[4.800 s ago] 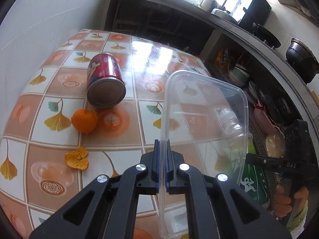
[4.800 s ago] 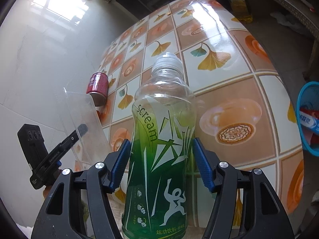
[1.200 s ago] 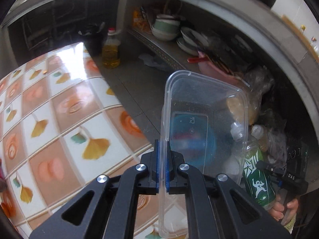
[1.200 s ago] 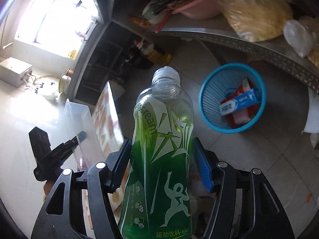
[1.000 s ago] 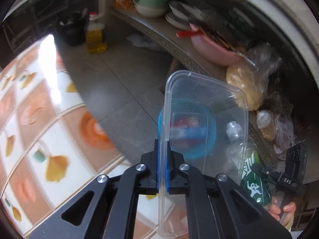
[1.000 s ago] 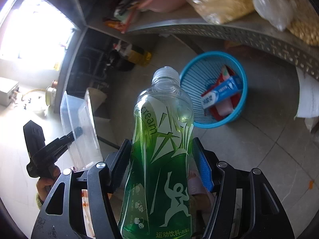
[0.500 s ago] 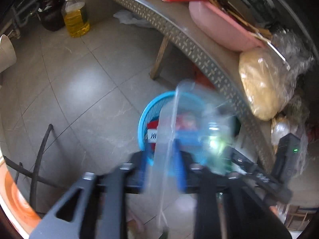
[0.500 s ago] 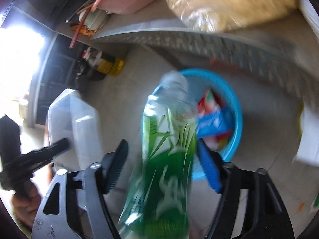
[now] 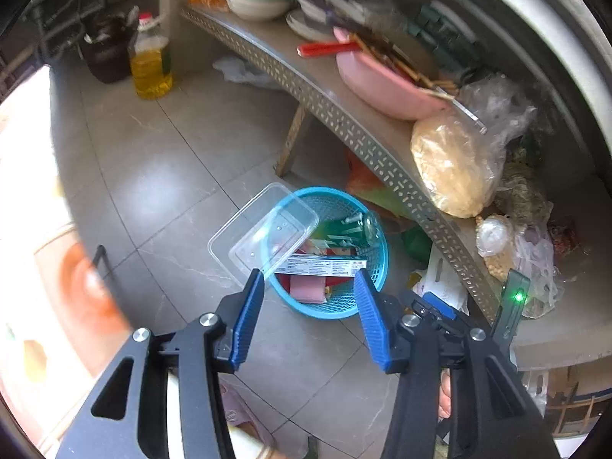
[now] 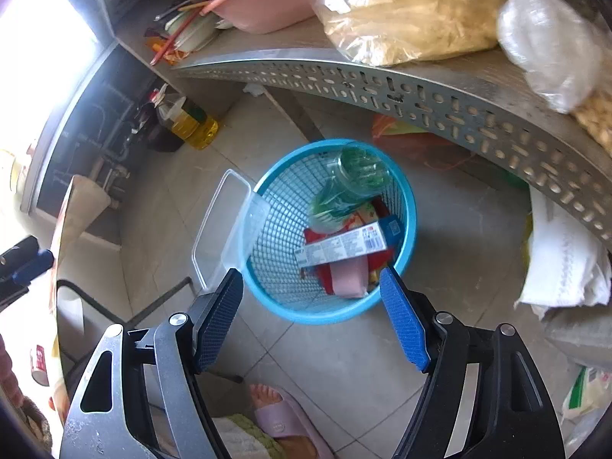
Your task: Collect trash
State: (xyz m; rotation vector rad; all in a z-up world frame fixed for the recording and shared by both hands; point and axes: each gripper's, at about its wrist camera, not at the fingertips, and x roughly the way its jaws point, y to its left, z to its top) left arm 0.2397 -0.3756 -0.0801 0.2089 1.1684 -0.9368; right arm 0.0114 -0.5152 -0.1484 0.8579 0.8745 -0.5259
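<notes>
Left wrist view looks down on a blue basket (image 9: 373, 267) standing on the grey tiled floor (image 9: 160, 145), just beside the foot of a perforated metal shelf (image 9: 344, 122). The left gripper (image 9: 308, 294) is spread wide with nothing between its blue pads, hanging above the basket's near rim. A clear plastic container (image 9: 252, 229) lies tilted across the basket's left rim, part over the inside and part sticking out over the floor. Inside the basket, a green bottle (image 9: 352, 229) lies against the far wall, with a long toothpaste box (image 9: 325, 266) and red and pink wrappers nearer the middle.

From the right wrist, the right gripper (image 10: 311, 306) is likewise wide apart and holds nothing, poised over the basket's (image 10: 411, 229) near edge. The bottle (image 10: 355, 179) rests base up against the far wall, above the toothpaste box (image 10: 344, 246), and the container (image 10: 225, 225) leans on the left rim. On the shelf (image 10: 420, 91) behind the basket sit a pink bowl (image 10: 267, 4) and a bag of pale noodles (image 10: 401, 11). A yellow oil jug (image 10: 191, 122) stands on the floor well left of the basket.
</notes>
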